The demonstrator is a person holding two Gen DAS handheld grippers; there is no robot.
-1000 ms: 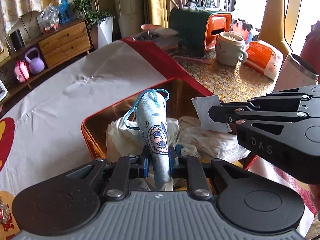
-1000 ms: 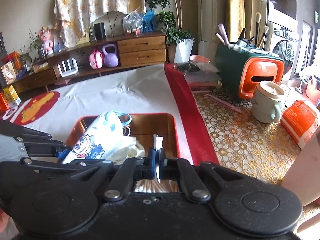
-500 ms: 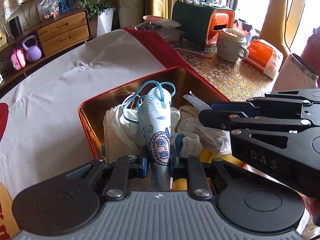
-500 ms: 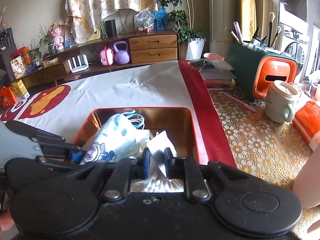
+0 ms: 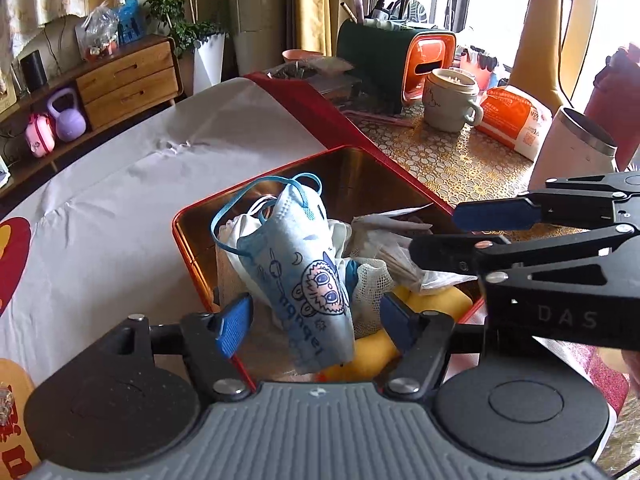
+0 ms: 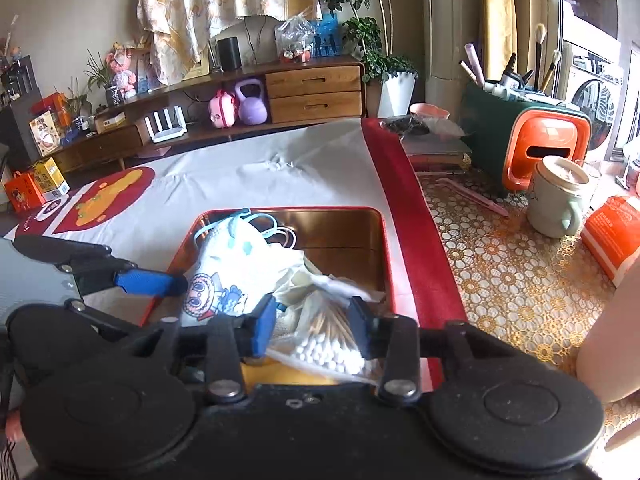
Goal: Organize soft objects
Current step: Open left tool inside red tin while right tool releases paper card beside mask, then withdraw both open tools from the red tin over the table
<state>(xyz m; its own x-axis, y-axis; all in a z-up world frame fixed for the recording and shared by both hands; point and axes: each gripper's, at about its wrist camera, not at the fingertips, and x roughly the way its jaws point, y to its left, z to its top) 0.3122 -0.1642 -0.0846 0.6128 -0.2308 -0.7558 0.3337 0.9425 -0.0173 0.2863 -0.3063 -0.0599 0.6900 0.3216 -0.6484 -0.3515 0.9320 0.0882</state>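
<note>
While both tongs (image 5: 316,322) (image 6: 312,326) gape over the tin (image 5: 188,240), only the right view shows cotton swabs (image 6: 324,354) (bagged).

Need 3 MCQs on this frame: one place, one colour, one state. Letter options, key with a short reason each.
1. Where is the printed face mask?
A. on the white cloth
B. in the red tin
C. beside the mug

2. What colour are the mask's ear loops?
A. blue
B. red
C. black

3. What state is the left claw in?
A. shut on the mask
B. shut on nothing
C. open

Key: B, the mask lies on the pile inside the tin's rim; A, the loops are blue against the gold interior; C, its blue pads stand apart on either side of the mask. The right claw is open too, over the cotton swab bag.
</note>
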